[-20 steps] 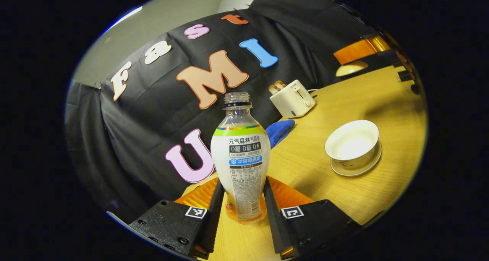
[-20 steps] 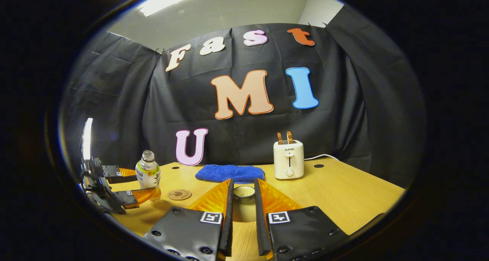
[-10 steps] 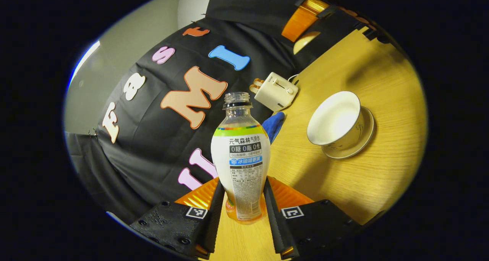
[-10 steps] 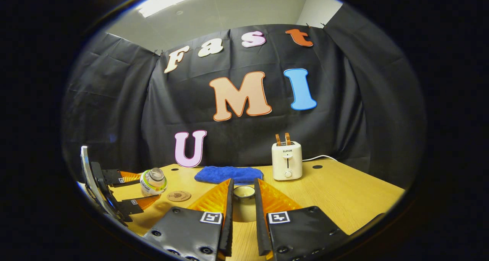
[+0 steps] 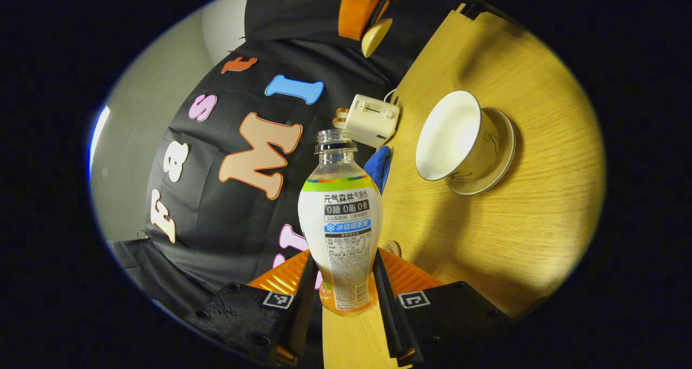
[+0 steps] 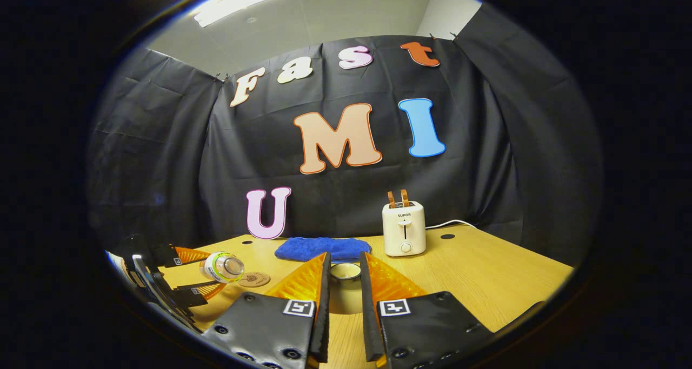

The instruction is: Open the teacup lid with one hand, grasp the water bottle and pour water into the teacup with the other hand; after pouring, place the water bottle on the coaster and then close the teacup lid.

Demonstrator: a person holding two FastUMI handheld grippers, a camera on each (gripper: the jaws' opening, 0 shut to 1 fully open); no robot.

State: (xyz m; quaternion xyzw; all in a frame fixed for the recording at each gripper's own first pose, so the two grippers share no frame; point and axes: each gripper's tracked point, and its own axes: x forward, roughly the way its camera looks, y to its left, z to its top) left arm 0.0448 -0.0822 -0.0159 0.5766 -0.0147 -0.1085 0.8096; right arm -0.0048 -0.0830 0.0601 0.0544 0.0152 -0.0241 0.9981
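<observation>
**Bottle tipped over toward the open teacup**

The worktop (image 6: 486, 272) is pale yellow wood, closed in behind by black cloth under a grey ceiling with a strip light. At the back stand a cream toaster (image 6: 403, 228) with two slices up and a folded blue cloth (image 6: 323, 248). A round brown coaster (image 6: 254, 279) lies bare toward the left of the right gripper view.

Compared with a second ago, the left gripper view has rolled far over: the worktop now stands nearly on end at its right side, and the teacup (image 5: 457, 136) on its saucer (image 5: 494, 155) has climbed higher and shows its white inside from the side. In the right gripper view the water bottle (image 6: 222, 267), upright then, now lies close to level with its uncapped mouth pointing toward the centre of the worktop, just above and beside the coaster. The right claw's view has barely shifted.

The left claw (image 5: 340, 282) is clamped on the lower body of the water bottle (image 5: 339, 223), a finger on each side. The bottle's mouth and the teacup are apart; no water is seen leaving.

The right claw (image 6: 344, 293) is drawn in narrow around the teacup lid (image 6: 345, 272), held up off the worktop; the same lid (image 5: 374, 36) appears between that claw's fingers at the top of the left gripper view.
</observation>
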